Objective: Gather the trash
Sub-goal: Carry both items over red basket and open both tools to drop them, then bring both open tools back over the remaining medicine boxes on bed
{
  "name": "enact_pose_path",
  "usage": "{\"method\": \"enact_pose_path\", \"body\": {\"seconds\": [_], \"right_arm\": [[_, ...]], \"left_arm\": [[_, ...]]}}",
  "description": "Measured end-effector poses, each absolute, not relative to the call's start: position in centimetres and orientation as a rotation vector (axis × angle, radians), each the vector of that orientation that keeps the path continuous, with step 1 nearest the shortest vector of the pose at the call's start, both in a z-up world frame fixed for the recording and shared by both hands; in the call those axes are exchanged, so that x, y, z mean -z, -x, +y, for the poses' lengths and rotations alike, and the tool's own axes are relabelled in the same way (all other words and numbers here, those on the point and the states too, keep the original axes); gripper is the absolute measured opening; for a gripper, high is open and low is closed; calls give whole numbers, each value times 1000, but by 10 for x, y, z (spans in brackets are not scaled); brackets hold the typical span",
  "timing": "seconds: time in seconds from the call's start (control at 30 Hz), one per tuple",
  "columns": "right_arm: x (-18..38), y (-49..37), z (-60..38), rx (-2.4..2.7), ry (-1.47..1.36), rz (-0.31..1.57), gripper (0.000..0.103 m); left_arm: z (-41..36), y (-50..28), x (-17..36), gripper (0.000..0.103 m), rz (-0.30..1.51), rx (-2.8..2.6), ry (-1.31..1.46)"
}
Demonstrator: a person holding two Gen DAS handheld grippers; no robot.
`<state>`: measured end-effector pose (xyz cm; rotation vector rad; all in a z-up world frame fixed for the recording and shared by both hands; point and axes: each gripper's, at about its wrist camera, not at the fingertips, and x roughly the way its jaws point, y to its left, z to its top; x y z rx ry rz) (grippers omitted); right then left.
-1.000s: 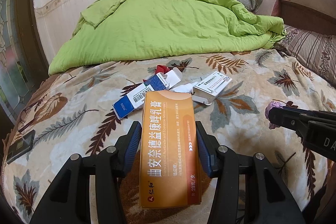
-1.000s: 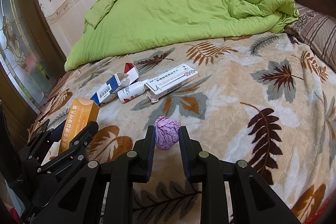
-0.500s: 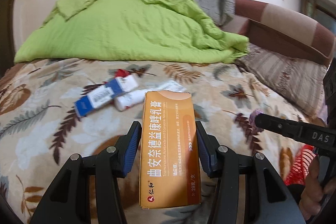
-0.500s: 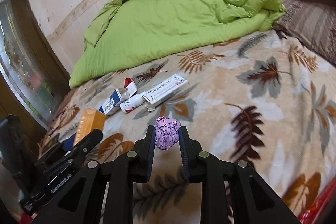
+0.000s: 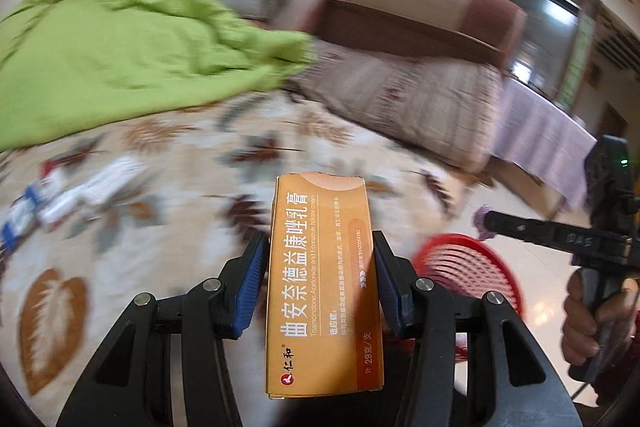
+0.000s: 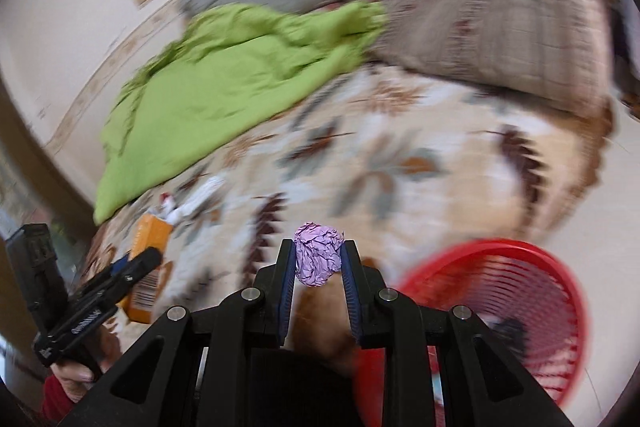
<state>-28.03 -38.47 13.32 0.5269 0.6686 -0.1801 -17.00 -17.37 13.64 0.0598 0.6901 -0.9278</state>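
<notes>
gripping orange box (image 5: 324, 287) lengthwise, long axis pointing forward

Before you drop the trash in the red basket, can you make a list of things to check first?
1. Left gripper shut on the orange box: ok.
2. Right gripper shut on the purple paper ball: ok.
3. Red basket in view: ok.
4. Grippers directly over the basket: cannot tell, picture blurred.
5. Basket has room: cannot tell.
6. More trash on the bed: not ok, boxes remain.
</notes>
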Motion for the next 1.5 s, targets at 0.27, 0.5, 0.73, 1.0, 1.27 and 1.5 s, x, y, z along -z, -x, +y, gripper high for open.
{"method": "enact_pose_path", "body": {"seconds": [0.27,0.5,0.73,1.0,1.27,1.5], "right_arm": [[-122,350,-444,338,-600,672,25],[-111,369,-468,381,-675,659,29],[-107,371,-476,396,-702,656,43],[-113,344,-453,318,-681,653,43],[-116,281,-396,159,-596,702,44],[-125,208,-325,-16,-472,714,44]], "left_arm": [[-267,220,-127,50,801,1149,-148],[-307,232,-106,61,881,1192,-191],[-298,221,-106,63,886,1167,-148],[-253,193,-107,63,887,1062,-97],[-164,156,-119,65,849,878,-29],[-76,136,-126,65,828,690,38]]}}
